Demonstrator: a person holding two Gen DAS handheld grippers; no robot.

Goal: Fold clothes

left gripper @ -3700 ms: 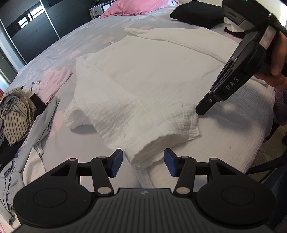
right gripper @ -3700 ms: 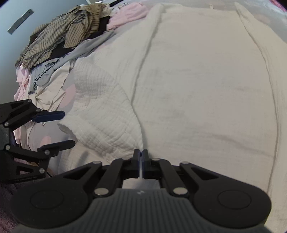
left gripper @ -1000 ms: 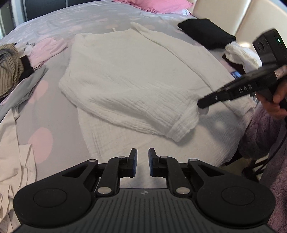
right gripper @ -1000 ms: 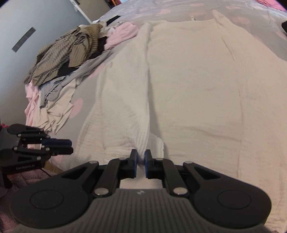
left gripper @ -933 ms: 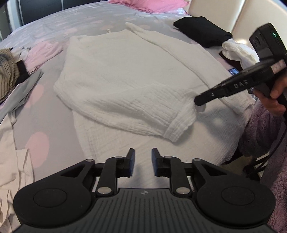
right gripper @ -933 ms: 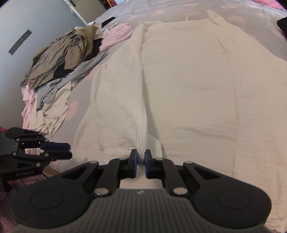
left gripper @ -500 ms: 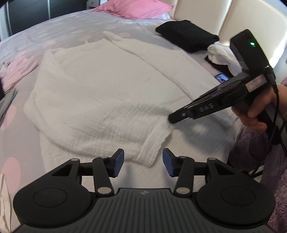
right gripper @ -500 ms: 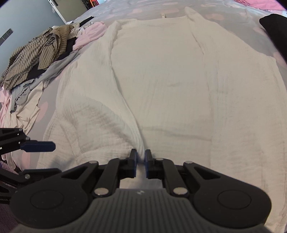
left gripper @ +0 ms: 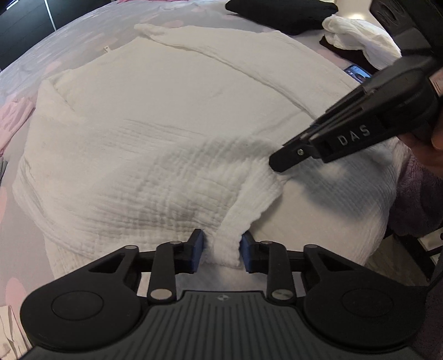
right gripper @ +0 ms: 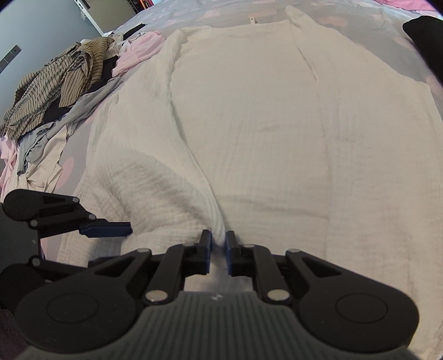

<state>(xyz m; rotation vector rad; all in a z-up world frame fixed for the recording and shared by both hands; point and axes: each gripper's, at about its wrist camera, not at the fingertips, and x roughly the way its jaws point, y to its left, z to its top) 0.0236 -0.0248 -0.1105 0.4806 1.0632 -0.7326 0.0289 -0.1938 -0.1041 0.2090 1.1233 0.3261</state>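
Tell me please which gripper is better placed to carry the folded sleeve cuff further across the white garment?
Probably the left gripper. Its jaws have just been closing around the sleeve cuff, which sits between its blue pads. The right gripper is clamped on a fold of the white garment further along the cuff, so it serves better as anchor.

You've got a plain white crinkle-textured garment [left gripper: 155, 116] spread on a grey bedspread [left gripper: 69, 41] with pale pink blotches. Off to the side, the pile has a tan shirt with dark stripes [right gripper: 61, 83], a pink top [right gripper: 138, 47] and something light grey [right gripper: 83, 108]. Black folded clothes [left gripper: 279, 12] up top. Gripper pads [left gripper: 197, 249] are blue.
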